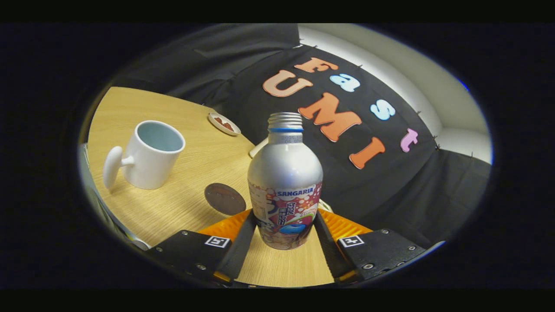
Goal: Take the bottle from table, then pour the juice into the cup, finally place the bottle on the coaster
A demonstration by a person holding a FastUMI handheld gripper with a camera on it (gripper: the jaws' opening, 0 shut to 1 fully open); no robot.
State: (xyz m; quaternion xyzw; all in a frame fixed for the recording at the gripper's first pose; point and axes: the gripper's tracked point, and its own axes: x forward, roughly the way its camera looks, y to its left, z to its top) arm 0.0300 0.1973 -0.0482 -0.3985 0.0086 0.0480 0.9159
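Tool [284, 232] fingers clamp uncapped bottle [285, 173]; cup [149, 154] looks empty.

The one view rides on the gripper [284, 232] and looks forward along its two fingers, low and close above the wooden table [173, 212], tilted so the tabletop slopes. It faces the table's far edge and the black cloth wall behind it. The bottle [285, 182] stands very near the lens, between the fingers, which flank its base; whether they press on it cannot be told. The cup [149, 154] and coaster [225, 199] sit farther in.
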